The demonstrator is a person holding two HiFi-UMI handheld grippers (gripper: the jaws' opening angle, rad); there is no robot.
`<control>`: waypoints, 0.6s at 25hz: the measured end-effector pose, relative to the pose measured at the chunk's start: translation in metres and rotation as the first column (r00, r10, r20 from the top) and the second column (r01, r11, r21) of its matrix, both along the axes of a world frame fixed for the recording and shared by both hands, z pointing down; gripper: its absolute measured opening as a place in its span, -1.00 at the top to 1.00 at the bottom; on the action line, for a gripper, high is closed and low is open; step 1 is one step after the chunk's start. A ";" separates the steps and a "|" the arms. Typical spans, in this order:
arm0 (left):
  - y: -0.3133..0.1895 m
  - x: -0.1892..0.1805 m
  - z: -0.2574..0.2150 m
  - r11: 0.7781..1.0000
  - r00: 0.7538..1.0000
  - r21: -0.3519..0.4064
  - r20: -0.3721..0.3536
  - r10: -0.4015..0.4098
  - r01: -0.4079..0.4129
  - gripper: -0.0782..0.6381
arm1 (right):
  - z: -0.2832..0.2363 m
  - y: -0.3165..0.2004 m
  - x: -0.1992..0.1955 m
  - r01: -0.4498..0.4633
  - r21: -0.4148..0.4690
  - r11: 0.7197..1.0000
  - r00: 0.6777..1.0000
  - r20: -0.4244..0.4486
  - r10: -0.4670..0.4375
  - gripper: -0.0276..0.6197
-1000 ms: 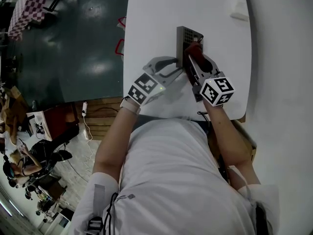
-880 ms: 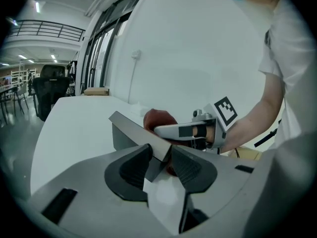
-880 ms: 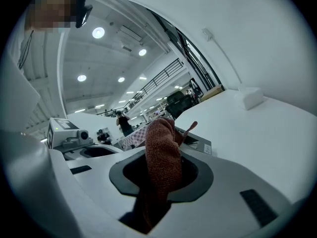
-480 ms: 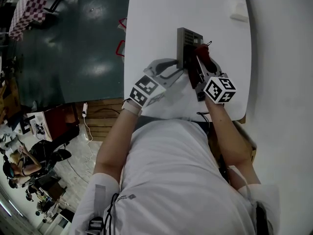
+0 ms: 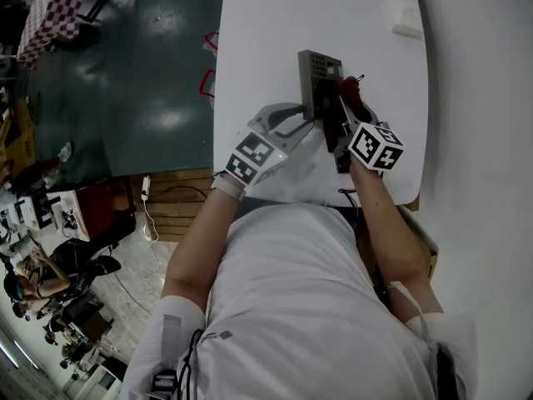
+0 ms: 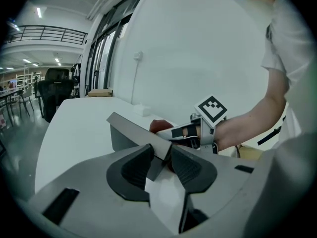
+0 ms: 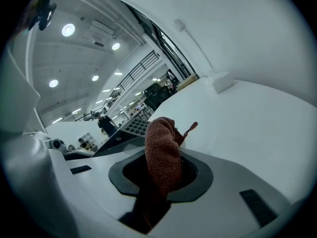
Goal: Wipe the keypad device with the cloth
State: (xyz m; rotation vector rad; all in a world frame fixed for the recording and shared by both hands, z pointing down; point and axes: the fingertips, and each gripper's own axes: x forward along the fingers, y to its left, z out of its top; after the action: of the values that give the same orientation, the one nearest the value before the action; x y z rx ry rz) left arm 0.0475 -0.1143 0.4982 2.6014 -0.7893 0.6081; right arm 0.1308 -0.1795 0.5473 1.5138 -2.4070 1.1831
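A: Head view first. Where's the keypad device (image 5: pixel 320 75)?
B: On the white surface (image 5: pixel 266 32), toward the near edge, keys facing up. Left claw (image 5: pixel 306 117) is at its near-left corner.
A: Right claw (image 5: pixel 342 100)?
B: Just right of the device, w/ a red-brown cloth (image 5: pixel 349 85) poking out at the tip, by the device's right edge. Can't tell from here whether cloth & keys touch.
A: Anything else?
B: Small white box (image 5: pixel 407 19) at the far right, well apart.
A: Left gripper view?
B: Jaws pinched on the device's thin edge (image 6: pixel 141 135), a pad on each side, no gap. Behind it are the cloth (image 6: pixel 158 126) & the right claw's marker cube (image 6: pixel 212 110), w/ the person's forearm after that.
A: Right gripper view?
B: Jaws clamped on the cloth (image 7: pixel 162 155). It's bunched between the pads & sticks up past them. The device's keys (image 7: pixel 134 127) are just beyond, to the left. The white box (image 7: pixel 221 82) sits farther off on the surface.
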 end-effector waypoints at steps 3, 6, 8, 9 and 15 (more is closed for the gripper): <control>0.005 -0.001 0.003 1.000 1.000 -0.004 0.007 0.003 -0.003 0.42 | 0.003 0.002 0.001 -0.010 -0.031 0.999 1.000 0.005 0.010 0.65; 0.013 -0.001 -0.001 1.000 1.000 0.000 0.005 0.014 -0.014 0.43 | 0.006 0.007 -0.001 -0.010 -0.072 0.997 0.999 0.032 0.012 0.65; 0.020 -0.002 -0.002 1.000 1.000 0.001 0.009 0.027 -0.027 0.43 | 0.008 0.013 -0.001 -0.007 -0.095 0.995 0.999 0.052 0.012 0.65; 0.024 -0.002 -0.001 0.999 0.999 0.001 0.012 0.034 -0.034 0.44 | 0.009 0.016 -0.001 -0.005 -0.102 0.995 0.998 0.058 0.011 0.65; 0.046 -0.003 -0.002 0.998 0.998 0.005 0.021 0.066 -0.066 0.44 | 0.005 0.037 -0.002 -0.020 -0.107 0.994 0.997 0.069 0.027 0.65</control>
State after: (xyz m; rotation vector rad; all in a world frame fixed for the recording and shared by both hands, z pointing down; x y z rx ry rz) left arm 0.0448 -0.0687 0.4966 2.6397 -0.7152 0.6542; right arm 0.1289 -0.1427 0.5527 1.4976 -2.3331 1.3689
